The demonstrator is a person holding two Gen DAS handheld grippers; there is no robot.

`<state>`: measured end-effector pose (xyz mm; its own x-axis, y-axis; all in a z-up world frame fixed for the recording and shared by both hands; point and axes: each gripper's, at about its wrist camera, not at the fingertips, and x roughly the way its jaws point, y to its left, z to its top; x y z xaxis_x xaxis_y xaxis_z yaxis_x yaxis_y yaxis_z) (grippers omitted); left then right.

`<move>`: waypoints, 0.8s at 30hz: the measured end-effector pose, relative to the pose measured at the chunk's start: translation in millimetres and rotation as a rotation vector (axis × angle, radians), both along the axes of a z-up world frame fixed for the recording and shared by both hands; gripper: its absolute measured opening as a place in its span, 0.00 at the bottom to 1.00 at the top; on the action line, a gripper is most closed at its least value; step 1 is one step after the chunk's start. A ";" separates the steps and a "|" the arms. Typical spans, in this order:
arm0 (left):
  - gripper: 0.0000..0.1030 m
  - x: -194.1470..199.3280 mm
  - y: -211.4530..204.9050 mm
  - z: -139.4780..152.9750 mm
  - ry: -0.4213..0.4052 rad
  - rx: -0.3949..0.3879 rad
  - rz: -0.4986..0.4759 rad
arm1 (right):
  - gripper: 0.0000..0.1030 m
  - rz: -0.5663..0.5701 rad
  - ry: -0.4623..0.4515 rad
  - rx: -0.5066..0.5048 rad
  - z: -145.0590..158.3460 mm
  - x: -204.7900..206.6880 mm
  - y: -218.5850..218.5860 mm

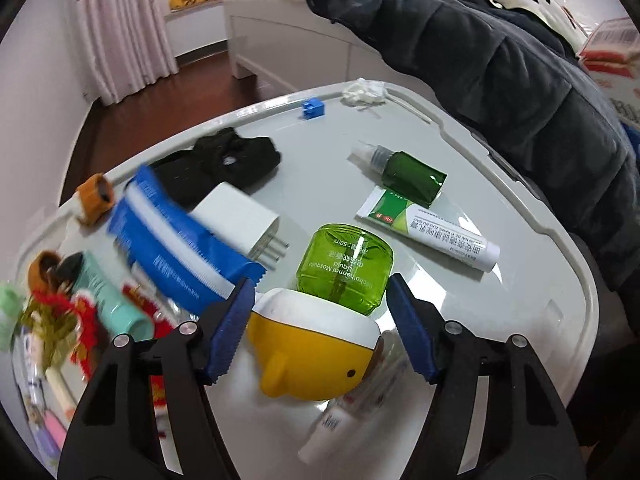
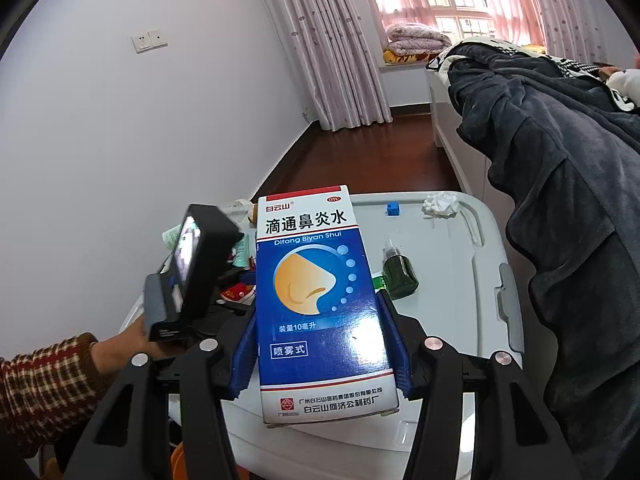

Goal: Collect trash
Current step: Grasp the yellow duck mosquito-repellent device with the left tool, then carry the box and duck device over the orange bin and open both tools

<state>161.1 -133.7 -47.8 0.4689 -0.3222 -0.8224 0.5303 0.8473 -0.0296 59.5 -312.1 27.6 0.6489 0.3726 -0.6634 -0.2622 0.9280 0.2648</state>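
Between right tongs, box clamped

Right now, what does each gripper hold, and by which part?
The right gripper clamps the nasal spray box by its long side edges, lower half. The left gripper is open, holding nothing.

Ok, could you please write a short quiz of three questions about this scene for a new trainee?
1. True or false: the right gripper is shut on the blue medicine box.
2. What lies between the open left gripper's fingers?
A. the yellow duck-shaped device
B. a spoon
3. Fill in: the crumpled tissue lies near the far edge of the grey ____.

Key: 1 true; 2 A; 3 lid.
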 end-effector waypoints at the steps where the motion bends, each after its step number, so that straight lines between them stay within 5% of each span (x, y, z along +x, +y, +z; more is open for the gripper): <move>1: 0.64 -2.5 2.9 1.5 0.002 -0.003 0.008 | 0.52 -0.003 -0.004 0.001 0.2 -1.2 -0.3; 4: 0.64 -8.7 12.7 8.4 0.000 -0.020 0.039 | 0.52 -0.001 -0.014 -0.003 3.4 -3.9 1.0; 6: 0.42 -12.5 18.1 14.8 -0.008 -0.038 0.044 | 0.52 0.001 -0.024 -0.008 5.9 -5.4 1.6; 15: 0.42 -9.3 30.4 5.9 0.020 0.029 0.088 | 0.52 0.006 -0.019 -0.009 4.0 -6.6 5.1; 19: 0.56 5.7 28.6 -10.5 0.099 0.065 0.115 | 0.52 -0.004 -0.013 -0.008 3.0 -4.2 2.7; 24: 0.54 1.3 28.9 -18.7 0.055 0.069 0.127 | 0.52 -0.006 -0.023 -0.045 2.8 -2.7 4.7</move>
